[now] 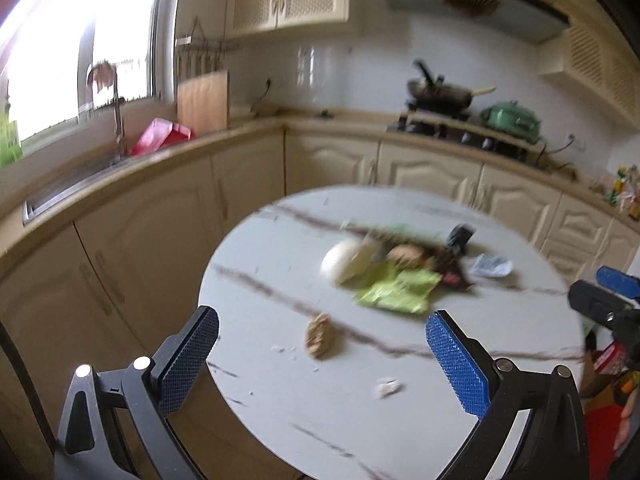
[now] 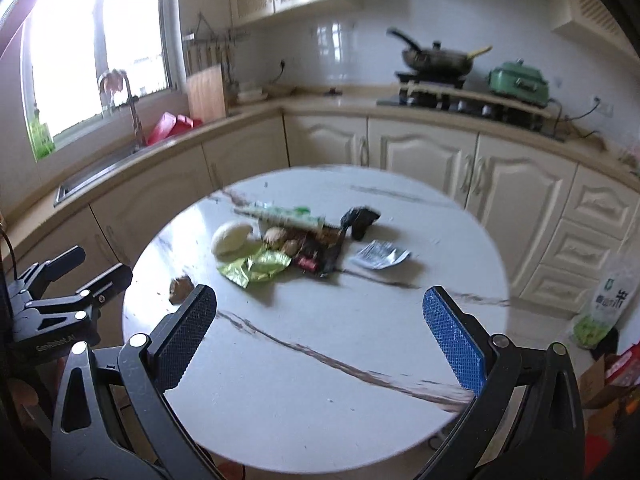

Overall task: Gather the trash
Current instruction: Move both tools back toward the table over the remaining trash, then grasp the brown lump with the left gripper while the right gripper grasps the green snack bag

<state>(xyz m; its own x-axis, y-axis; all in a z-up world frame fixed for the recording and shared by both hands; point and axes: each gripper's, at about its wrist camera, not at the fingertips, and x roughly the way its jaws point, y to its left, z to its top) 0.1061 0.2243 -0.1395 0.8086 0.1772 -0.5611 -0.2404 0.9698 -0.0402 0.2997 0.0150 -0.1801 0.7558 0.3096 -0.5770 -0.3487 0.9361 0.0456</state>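
Both tools, left tool (image 1: pixel 322 344) and right tool (image 2: pixel 320 320), gape empty; the green wrapper (image 2: pixel 256 266) looks light and crinkly, best pinched at its edge.

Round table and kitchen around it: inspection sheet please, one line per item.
Surface: round white marble-look table, dark veins.
Job's things: green wrapper, white wrapper, dark wrappers, white round lump, brown scrap apart near the edge.
Clutter: small crumbs.
Grippers: left gripper and right gripper open, empty, above the near edge.
Cables: cord by the stove.
Surroundings: sink, pan, green cooker, cream cabinets.
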